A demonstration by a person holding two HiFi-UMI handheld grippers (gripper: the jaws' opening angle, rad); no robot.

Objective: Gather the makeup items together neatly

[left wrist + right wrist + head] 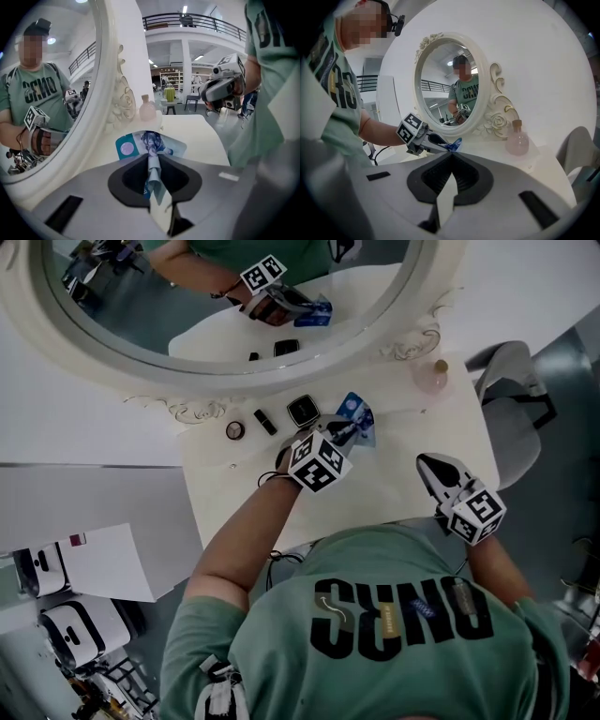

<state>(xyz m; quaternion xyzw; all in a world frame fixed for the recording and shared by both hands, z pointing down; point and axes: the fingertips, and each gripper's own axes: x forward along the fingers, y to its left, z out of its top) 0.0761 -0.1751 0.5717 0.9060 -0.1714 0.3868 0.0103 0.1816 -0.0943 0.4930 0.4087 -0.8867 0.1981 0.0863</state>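
The left gripper (151, 157) is closed on a thin blue-and-teal printed foil sachet (127, 148), pinching it near one edge. The sachet hangs over the back of the white dressing table (394, 486), just right of the square black compact (302, 411). It appears to be lifted clear of the tabletop.

Handling properties, as judged:
- The sachet is light and limp. It is creased and folded where the pads bite it, so it offers no stiffness of its own.
- The foil surface is probably slick, and a shallow edge grip may let it slide out.
- A grip further in from the edge should hold better. Excess pressure risks bursting any liquid fill.

The right gripper (433, 468) sits well apart at the table's right side, its jaws pressed together on nothing.

The remaining items lie in a loose row left of the compact: a short black lipstick tube (265, 422) and a small round dark-rimmed pot (234, 430). These are rigid and can be gripped across the body. A pink glass bottle (433, 377) stands at the far right corner and is fragile.
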